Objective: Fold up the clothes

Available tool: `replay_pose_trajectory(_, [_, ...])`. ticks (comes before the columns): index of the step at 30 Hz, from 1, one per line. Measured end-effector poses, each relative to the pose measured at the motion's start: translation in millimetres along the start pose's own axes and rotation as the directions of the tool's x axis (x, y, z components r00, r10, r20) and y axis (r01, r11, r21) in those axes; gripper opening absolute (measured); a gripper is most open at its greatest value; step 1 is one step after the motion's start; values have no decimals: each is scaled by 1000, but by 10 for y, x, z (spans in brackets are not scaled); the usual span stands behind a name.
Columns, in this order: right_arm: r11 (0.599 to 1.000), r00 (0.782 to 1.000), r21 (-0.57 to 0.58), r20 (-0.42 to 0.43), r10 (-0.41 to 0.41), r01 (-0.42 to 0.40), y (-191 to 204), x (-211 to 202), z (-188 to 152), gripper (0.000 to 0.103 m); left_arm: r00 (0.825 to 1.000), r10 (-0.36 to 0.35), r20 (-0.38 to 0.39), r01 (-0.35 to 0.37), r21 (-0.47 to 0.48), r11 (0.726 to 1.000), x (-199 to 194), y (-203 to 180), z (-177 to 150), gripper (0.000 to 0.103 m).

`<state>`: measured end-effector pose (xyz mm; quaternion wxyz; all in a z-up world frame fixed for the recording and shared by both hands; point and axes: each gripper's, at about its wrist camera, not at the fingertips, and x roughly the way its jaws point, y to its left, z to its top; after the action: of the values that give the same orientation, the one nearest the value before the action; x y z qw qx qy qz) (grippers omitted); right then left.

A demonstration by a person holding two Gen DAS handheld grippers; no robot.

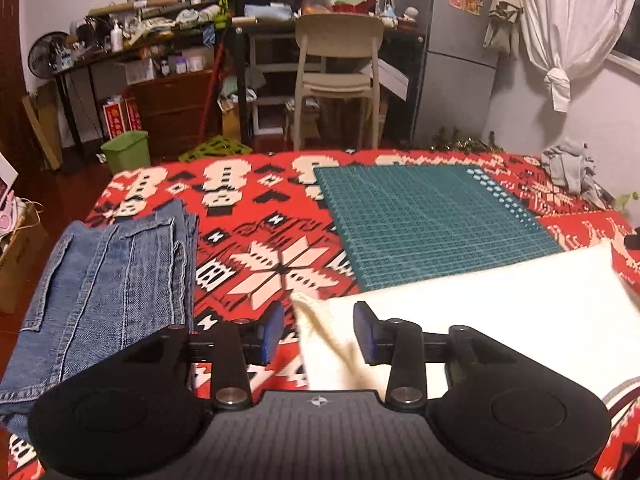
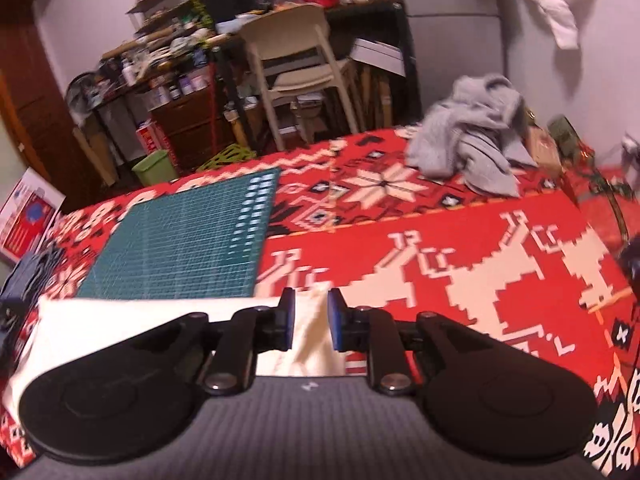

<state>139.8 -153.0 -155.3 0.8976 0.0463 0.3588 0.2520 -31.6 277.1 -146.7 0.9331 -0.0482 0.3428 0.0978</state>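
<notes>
Left wrist view: left gripper (image 1: 318, 332), tilted downward, jaws apart over a corner of the folded cream knit garment (image 1: 500, 300); right gripper (image 2: 311, 324) likewise unclamped at its opposite corner. Lift both clear without snagging. Beyond the garment: green gridded cutting mat (image 1: 432, 216), crumpled grey garment (image 2: 468, 136).

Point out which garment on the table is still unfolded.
The grey garment, a crumpled heap at the table's far right corner. The blue jeans lie flat and folded at the left, and the cream garment lies flat with straight edges.
</notes>
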Motion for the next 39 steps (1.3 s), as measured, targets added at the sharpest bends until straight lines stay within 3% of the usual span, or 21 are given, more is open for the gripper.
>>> replay_pose_trajectory(6, [998,1000,-60,9,2,-1,495,-139,-83,32,1000,-30,11,30,-37,999,-118,-497,41,59])
replay_pose_trajectory(8, [993,1000,-118,26,-5,8,720,-165,-146,50,999,-41,16,42,-27,999,-112,-729,20,62])
replay_pose_trajectory(9, [991,1000,-135,31,1,3,811,-168,-186,53,999,-41,14,41,-19,999,-83,-832,0,63])
replay_pose_trajectory(11, [990,999,-144,38,12,-6,951,-157,-271,72,1000,-4,-5,3,-29,1000,-7,-1009,-66,69])
replay_pose_trajectory(13, [990,999,-139,46,0,6,1053,-127,-364,77,999,30,-29,-30,-11,999,87,-1144,-150,69])
replay_pose_trajectory(16, [969,995,-231,70,-77,91,1248,-47,-552,84,995,79,-60,-79,17,997,218,-1314,-268,70])
replay_pose_trajectory(19, [954,992,-273,60,-115,127,1374,65,-735,91,993,102,-56,-101,27,995,283,-1350,-342,86])
replay_pose_trajectory(21, [954,992,-275,41,-115,122,1381,121,-832,93,993,102,-55,-101,26,995,303,-1335,-392,101])
replay_pose_trajectory(23, [954,993,-277,22,-116,118,1386,174,-927,102,996,77,-55,-76,11,997,300,-1279,-450,103])
replay_pose_trajectory(26, [953,992,-275,41,-118,124,1409,187,-1012,102,999,29,-46,-29,9,1000,276,-1198,-494,103])
replay_pose_trajectory(29, [954,991,-269,31,-128,132,1422,186,-1012,102,997,29,-71,-28,24,999,282,-1214,-470,103])
replay_pose_trajectory(39, [955,982,-275,-115,-150,113,1453,252,-817,102,987,39,-158,-34,33,999,361,-1264,-340,103])
